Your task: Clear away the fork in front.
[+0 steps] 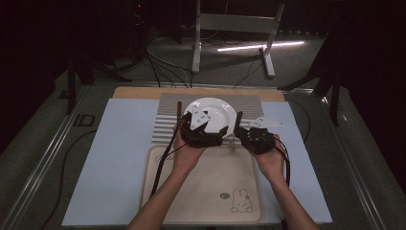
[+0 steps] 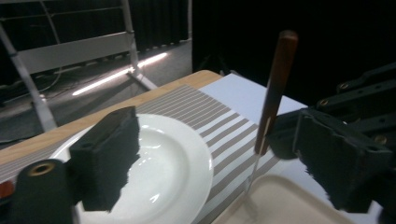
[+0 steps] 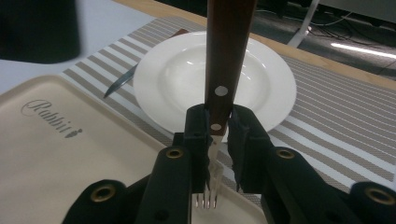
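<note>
1. A dim room surrounds the tabletop [image 1: 119, 158], where a striped placemat [image 1: 167, 120] lies beyond a cream tray [image 1: 191, 191].
2. The right tool [image 3: 217, 128] is clamped on a wooden-handled fork [image 3: 224, 60], upright with its tines down over the tray's far edge.
3. The left tool [image 2: 205, 158] stands open and empty beside the white plate [image 2: 182, 163].
4. A knife [image 3: 122, 80] lies left of the plate.
5. The fork appears not yet laid down; judging by the setting, its place is beside the plate.

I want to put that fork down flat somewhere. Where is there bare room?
The striped placemat right of the plate is bare, as is the cream tray except its rabbit corner. Left of the plate a knife lies. The right gripper holds the fork.
</note>
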A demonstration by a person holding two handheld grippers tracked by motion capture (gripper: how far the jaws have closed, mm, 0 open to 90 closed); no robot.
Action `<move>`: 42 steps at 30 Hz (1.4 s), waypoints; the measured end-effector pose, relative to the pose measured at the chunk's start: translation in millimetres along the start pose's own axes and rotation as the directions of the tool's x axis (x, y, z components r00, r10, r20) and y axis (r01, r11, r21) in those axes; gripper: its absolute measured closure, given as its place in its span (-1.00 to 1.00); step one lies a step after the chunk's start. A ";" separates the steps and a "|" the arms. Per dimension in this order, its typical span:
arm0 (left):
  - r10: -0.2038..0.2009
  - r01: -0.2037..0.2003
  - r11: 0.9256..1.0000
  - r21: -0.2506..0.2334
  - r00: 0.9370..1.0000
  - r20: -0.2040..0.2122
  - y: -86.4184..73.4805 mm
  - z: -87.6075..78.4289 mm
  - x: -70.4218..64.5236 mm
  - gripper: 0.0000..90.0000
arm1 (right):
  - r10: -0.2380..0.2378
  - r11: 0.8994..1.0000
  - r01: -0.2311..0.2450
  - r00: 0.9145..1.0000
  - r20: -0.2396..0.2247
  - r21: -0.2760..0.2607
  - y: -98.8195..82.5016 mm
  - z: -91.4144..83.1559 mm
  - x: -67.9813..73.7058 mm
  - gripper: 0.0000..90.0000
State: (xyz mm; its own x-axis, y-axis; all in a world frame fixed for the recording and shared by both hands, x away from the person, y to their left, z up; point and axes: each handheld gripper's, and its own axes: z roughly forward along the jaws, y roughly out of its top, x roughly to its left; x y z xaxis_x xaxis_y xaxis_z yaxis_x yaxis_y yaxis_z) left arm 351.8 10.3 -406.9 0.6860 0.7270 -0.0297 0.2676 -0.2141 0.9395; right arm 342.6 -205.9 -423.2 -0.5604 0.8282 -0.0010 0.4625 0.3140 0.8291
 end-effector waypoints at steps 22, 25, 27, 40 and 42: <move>-0.038 0.036 0.999 0.023 0.994 0.104 -0.8 25.4 -18.3 0.52 | -0.023 1.000 0.023 0.998 -0.052 -0.007 1.0 5.0 15.9 0.74; -0.026 0.024 1.000 0.020 0.993 0.111 -0.3 24.6 -18.9 0.71 | -0.027 1.000 0.026 0.998 -0.058 -0.011 1.3 4.9 17.4 0.74; -0.017 0.015 1.000 0.022 0.994 0.111 0.2 23.3 -18.4 0.73 | -0.023 1.000 0.022 0.998 -0.066 -0.015 1.1 4.5 16.8 0.73; -0.011 0.008 1.000 0.029 0.994 0.111 3.4 14.1 -10.3 0.79 | -0.033 0.999 0.031 0.999 -0.038 -0.039 -6.0 -0.1 13.8 -0.36; -0.014 0.011 0.999 0.030 0.994 0.109 3.8 12.3 -8.1 0.79 | -0.021 0.999 0.020 0.999 -0.023 -0.047 -8.2 -1.2 11.6 -0.51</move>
State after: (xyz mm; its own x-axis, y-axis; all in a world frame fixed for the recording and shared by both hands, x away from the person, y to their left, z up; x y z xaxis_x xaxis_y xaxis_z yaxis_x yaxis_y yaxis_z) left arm 355.6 -4.5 -407.3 0.7519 0.6544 -0.0798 0.2953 -0.2261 0.9283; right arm 331.5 -199.4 -429.4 -0.5861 0.8102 -0.0057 0.4185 0.3087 0.8542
